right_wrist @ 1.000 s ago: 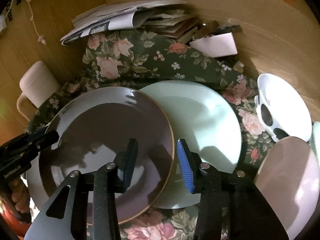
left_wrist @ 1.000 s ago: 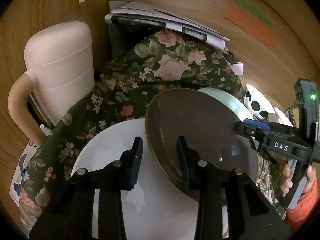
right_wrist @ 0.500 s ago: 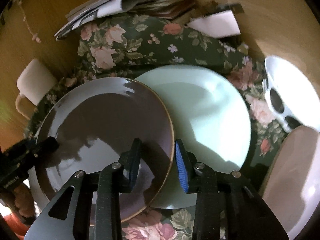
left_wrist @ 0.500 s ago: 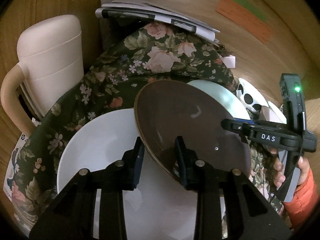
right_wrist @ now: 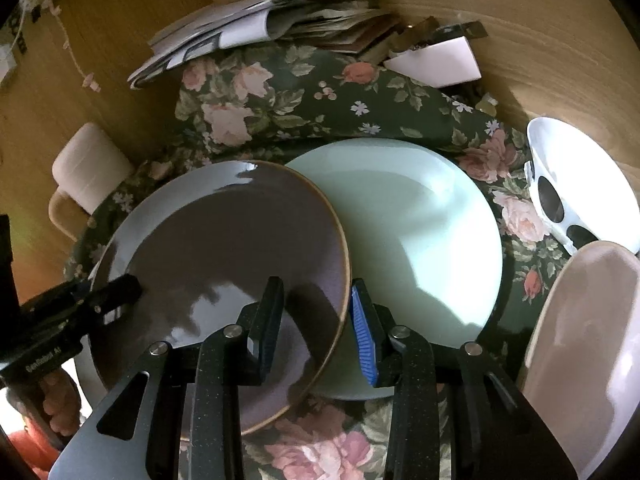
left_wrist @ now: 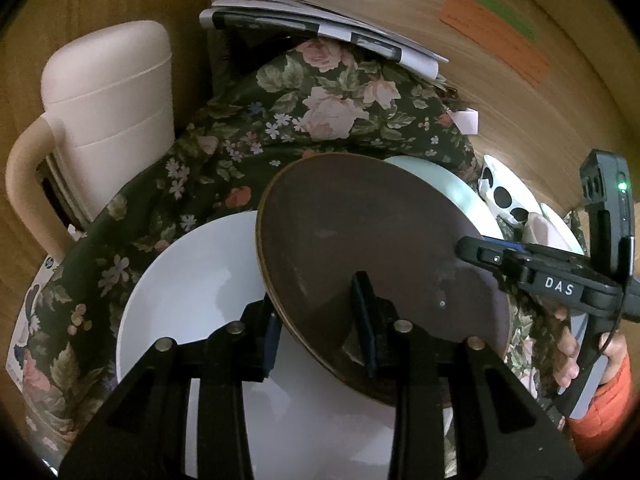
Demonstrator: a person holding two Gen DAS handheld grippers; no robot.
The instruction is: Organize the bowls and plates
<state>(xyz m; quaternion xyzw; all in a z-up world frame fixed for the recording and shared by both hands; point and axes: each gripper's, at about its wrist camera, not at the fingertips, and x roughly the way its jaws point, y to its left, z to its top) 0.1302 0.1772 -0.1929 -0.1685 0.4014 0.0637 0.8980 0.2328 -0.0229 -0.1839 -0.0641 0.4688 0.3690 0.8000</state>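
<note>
A brown plate (left_wrist: 360, 240) with a tan rim is held tilted between my two grippers. My left gripper (left_wrist: 320, 322) straddles its near-left rim, one finger under and one over. My right gripper (right_wrist: 316, 316) straddles its right rim (right_wrist: 344, 272) the same way. The brown plate (right_wrist: 224, 276) overlaps a pale green plate (right_wrist: 420, 248) on its right and hangs over a white plate (left_wrist: 192, 292) on its left. Whether the jaws press on the rim is not clear.
A floral cloth (left_wrist: 280, 120) covers the table. A cream jug (left_wrist: 108, 108) stands at the left. A white bowl with black spots (right_wrist: 576, 184) and a pinkish plate (right_wrist: 588, 340) lie at the right. Papers (right_wrist: 248, 28) are piled at the back against the wooden wall.
Both grippers have pushed further onto the brown plate's rim. The plate has tilted up and shifted left over the white plate.
</note>
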